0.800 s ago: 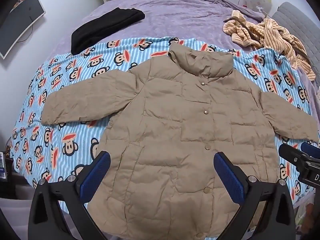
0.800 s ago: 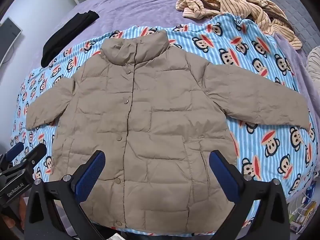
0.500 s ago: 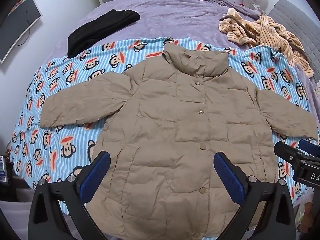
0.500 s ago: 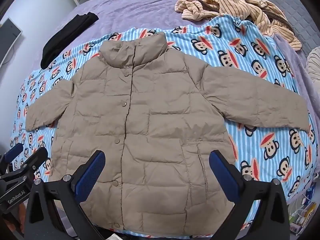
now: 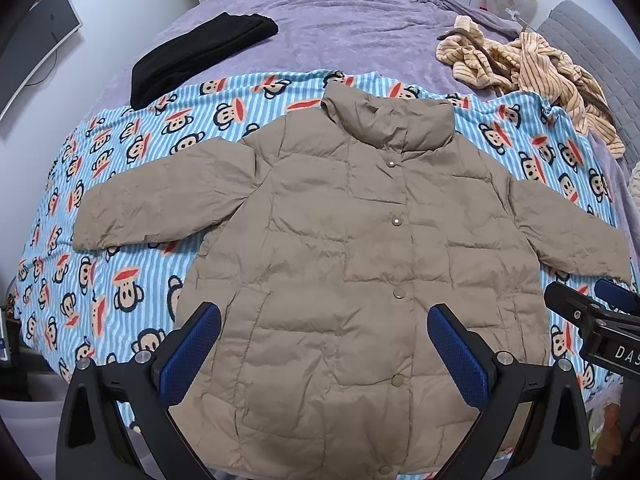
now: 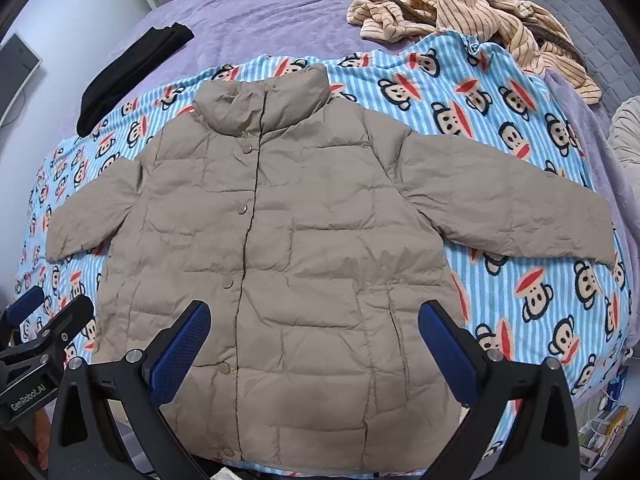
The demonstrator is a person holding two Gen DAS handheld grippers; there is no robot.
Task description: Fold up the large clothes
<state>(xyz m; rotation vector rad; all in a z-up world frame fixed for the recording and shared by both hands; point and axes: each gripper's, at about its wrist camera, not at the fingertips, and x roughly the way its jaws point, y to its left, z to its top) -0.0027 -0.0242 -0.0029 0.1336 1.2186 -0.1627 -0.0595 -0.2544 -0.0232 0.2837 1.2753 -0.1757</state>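
Left wrist view looks down on a tan quilted puffer jacket (image 5: 360,272) lying flat, front up and snapped closed, with both sleeves spread out to the sides, on a blue striped blanket printed with monkey faces (image 5: 120,208). The left gripper (image 5: 324,344) hovers over the jacket's lower half with its blue-padded jaws wide apart and nothing between them; the hem area and the lower snaps show through the gap. At the right edge of this view the right gripper (image 5: 592,312) appears beside the hem corner.

Right wrist view shows the same jacket (image 6: 280,240) from the other side, collar pointing away. The right gripper (image 6: 314,348) also has its jaws spread, empty, above the lower right panel of the jacket.

A folded black garment (image 5: 200,56) lies on the purple bedspread (image 5: 360,32) beyond the blanket, and a crumpled beige striped garment (image 6: 460,12) sits near the far right corner.
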